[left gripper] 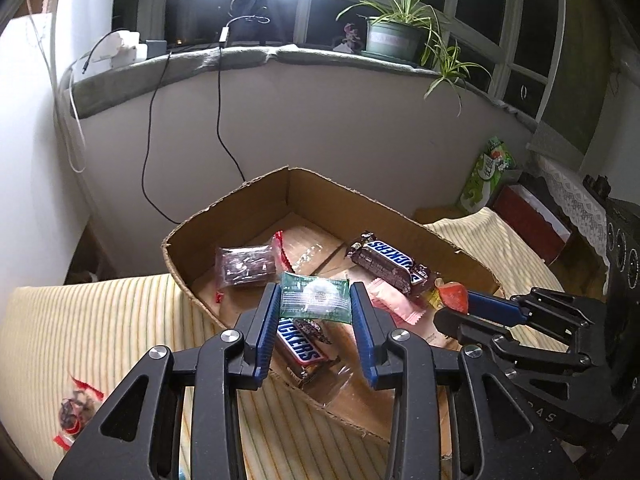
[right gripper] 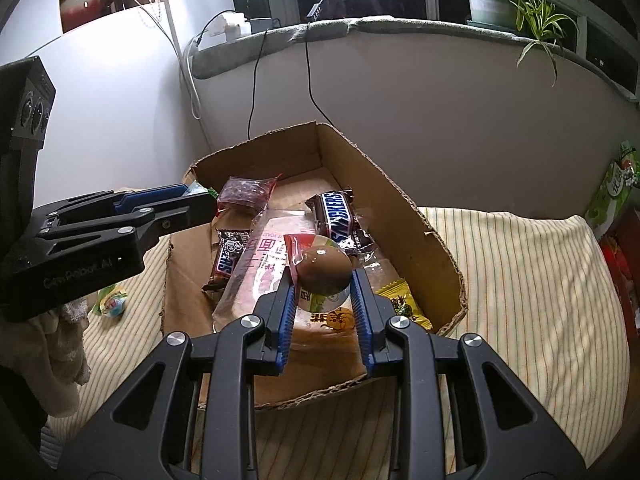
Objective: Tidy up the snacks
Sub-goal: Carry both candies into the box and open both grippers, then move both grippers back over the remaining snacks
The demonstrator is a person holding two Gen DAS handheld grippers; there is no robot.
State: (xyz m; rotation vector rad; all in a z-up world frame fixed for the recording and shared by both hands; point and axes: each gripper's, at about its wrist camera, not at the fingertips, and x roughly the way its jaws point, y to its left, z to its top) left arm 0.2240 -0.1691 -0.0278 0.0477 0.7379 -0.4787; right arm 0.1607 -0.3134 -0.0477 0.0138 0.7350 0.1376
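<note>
An open cardboard box stands on a striped cloth and holds several snacks. Among them are two Snickers bars, a dark red packet and a pink packet. My left gripper hovers over the box's near side, shut on a green packet with a white round sweet. My right gripper is over the box too, shut on a wrapped brown egg. In the left wrist view the right gripper shows at the right. The left gripper reaches in from the left.
A red-wrapped snack and a small green one lie on the striped cloth left of the box. A green bag leans at the right. Behind are a wall with hanging cables and a windowsill with a potted plant.
</note>
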